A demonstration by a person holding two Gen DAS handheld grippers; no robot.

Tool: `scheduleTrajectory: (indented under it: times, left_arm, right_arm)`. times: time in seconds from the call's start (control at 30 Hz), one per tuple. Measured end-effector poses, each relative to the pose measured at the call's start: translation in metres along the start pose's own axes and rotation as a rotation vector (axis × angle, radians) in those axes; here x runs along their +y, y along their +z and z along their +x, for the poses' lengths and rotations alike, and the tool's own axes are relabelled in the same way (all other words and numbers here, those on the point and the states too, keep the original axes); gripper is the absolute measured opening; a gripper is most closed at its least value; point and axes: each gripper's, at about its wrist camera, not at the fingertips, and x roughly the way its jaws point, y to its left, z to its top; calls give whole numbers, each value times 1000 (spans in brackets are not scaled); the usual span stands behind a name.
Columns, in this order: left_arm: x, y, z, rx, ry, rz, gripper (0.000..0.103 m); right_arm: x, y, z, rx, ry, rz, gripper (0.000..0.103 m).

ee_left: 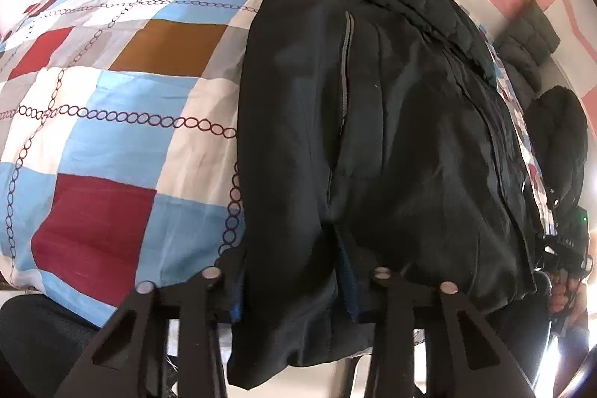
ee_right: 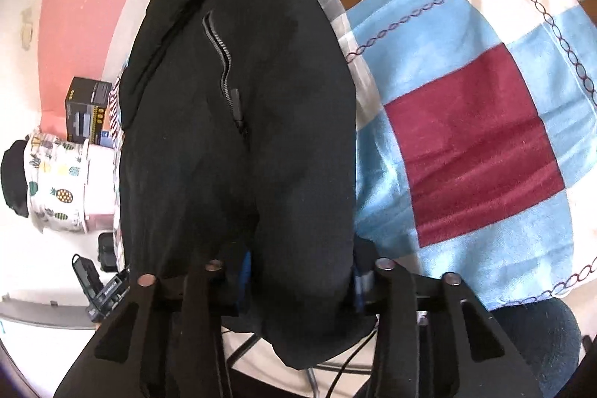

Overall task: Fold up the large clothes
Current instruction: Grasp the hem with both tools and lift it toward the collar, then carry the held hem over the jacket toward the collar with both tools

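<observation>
Left gripper [ee_left: 294,290] and right gripper [ee_right: 298,280] each stand wide around the jacket [ee_left: 373,122] hem at the quilt [ee_left: 112,122] edge, gripping uncertain, so we should pinch both layers evenly before lifting.

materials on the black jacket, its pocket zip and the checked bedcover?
Black jacket: looks like smooth synthetic shell, nylon or polyester; soft sheen and fine creases, puffy at the folded edge, maybe padded. Pocket zip: grey toothed tape with a dark pull; metal or plastic unclear. Checked bedcover: fleece-like, matte, fuzzy nap visible on the red block.
</observation>
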Motion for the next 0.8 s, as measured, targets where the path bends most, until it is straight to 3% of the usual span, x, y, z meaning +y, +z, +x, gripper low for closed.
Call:
scheduleTrajectory:
  times: [0.1, 0.4, 0.8]
  left_arm:
    - [-3, 1, -11, -16, -11, 3, 17]
    - [9, 17, -94, -206, -155, -62, 15]
    - [8, 37, -118, -282, -237, -121, 14]
  right_arm:
    - [9, 0, -8, -22, 3, -25, 25]
    - [39, -3, -74, -172, 90, -81, 23]
    - [59, 6, -99, -250, 142, -92, 22]
